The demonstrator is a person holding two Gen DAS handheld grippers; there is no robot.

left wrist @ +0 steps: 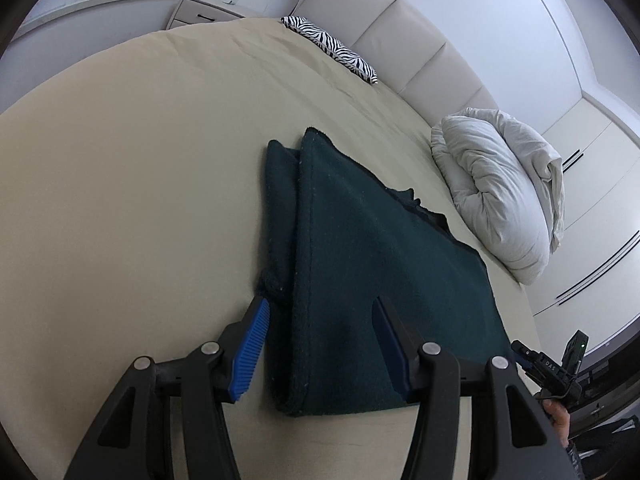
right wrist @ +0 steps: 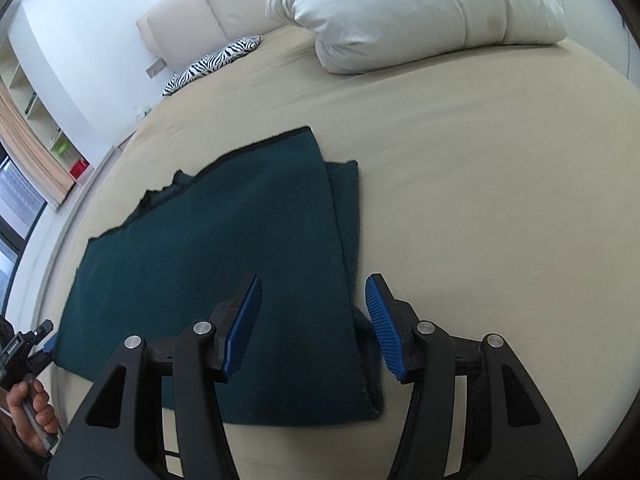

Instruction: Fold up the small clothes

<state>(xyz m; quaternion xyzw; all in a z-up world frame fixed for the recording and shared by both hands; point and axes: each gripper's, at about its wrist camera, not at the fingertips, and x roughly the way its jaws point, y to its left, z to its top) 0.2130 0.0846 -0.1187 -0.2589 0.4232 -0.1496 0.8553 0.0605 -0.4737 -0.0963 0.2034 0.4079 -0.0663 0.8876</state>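
A dark green fleece garment point(left wrist: 360, 248) lies folded flat on the beige bed sheet point(left wrist: 120, 200). My left gripper point(left wrist: 320, 308) is open above its near left edge, one finger over the sheet and one over the cloth. In the right wrist view the same garment point(right wrist: 224, 264) lies flat. My right gripper point(right wrist: 314, 292) is open above its near right edge, straddling the folded border. Neither gripper holds anything. The other gripper shows at the far edge of each view: the right one point(left wrist: 560, 368) and the left one point(right wrist: 28, 348).
A bunched white duvet point(left wrist: 500, 192) lies at the head of the bed near the padded headboard point(left wrist: 400, 28). A zebra-print cushion point(left wrist: 332, 48) lies farther along. A nightstand point(left wrist: 204, 12) and wardrobe doors point(left wrist: 592, 200) stand beyond the bed.
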